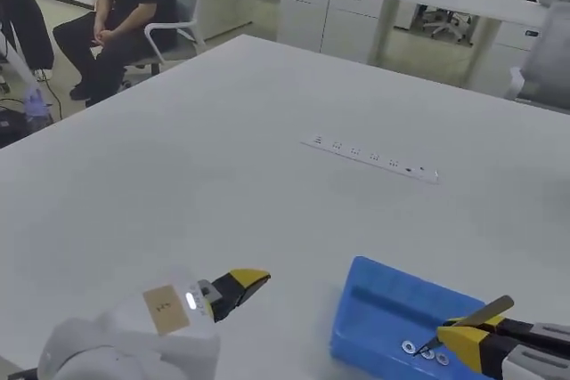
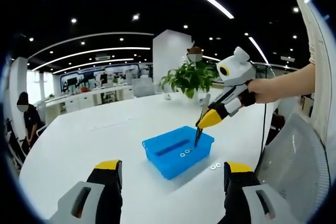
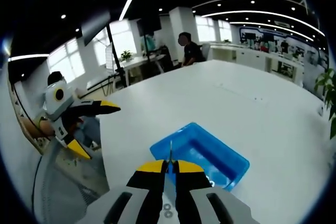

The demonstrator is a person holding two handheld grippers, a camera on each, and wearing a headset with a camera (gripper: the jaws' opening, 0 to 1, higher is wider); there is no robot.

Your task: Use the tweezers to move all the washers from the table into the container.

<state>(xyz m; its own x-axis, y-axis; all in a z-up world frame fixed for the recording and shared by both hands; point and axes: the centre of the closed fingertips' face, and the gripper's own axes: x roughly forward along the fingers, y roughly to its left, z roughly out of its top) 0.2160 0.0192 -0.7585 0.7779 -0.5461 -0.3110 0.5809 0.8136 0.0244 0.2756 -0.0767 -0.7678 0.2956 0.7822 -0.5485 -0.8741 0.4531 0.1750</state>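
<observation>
A blue container (image 1: 383, 304) stands near the table's front edge. Several small washers (image 1: 426, 352) lie in its near end, at the tips of the tweezers (image 1: 481, 314). My right gripper (image 1: 463, 337) is shut on the tweezers and holds them tips-down over the container (image 2: 176, 150). In the left gripper view two more washers (image 2: 215, 167) lie on the table beside the container, below the right gripper (image 2: 212, 119). My left gripper (image 1: 245, 287) hovers left of the container, open with nothing in it. The right gripper view looks along the tweezers (image 3: 170, 153) into the container (image 3: 202, 153).
A power strip (image 1: 370, 157) is set into the white table (image 1: 223, 157) beyond the container. A person sits on a chair (image 1: 120, 15) past the far left corner. Desks and cabinets (image 1: 347, 11) stand behind the table.
</observation>
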